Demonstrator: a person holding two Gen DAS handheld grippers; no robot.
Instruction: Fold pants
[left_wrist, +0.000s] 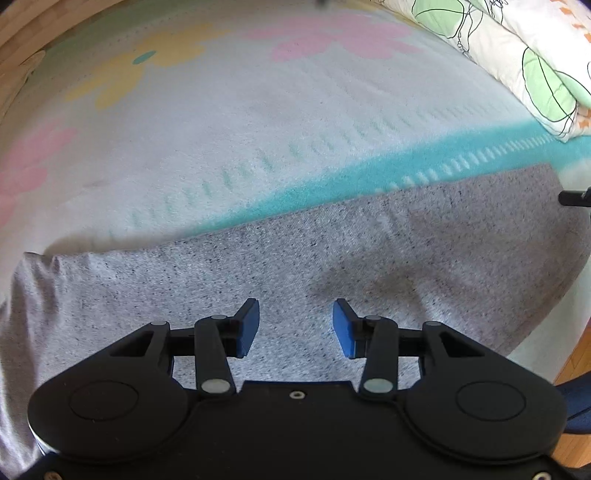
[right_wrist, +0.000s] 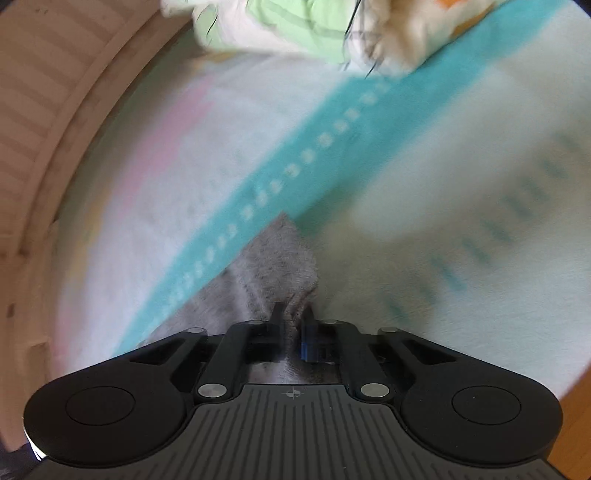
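Note:
Grey speckled pants (left_wrist: 332, 251) lie spread flat on a bed with a pastel flowered sheet (left_wrist: 229, 122). My left gripper (left_wrist: 295, 328) is open and empty, its blue pads (left_wrist: 249, 328) hovering over the middle of the grey cloth. My right gripper (right_wrist: 293, 325) is shut on a corner of the pants (right_wrist: 280, 254), which bunches up between the fingers and sticks out ahead of them. The right wrist view is blurred by motion. A dark tip of the right gripper shows at the right edge of the left wrist view (left_wrist: 576, 197).
A white quilt with green leaf print (left_wrist: 517, 48) lies at the bed's far right; it also shows in the right wrist view (right_wrist: 303, 26). A turquoise stripe (left_wrist: 332, 181) crosses the sheet. A wooden bed frame (right_wrist: 44, 147) curves along the left. Wood floor (left_wrist: 576, 354) is at the right.

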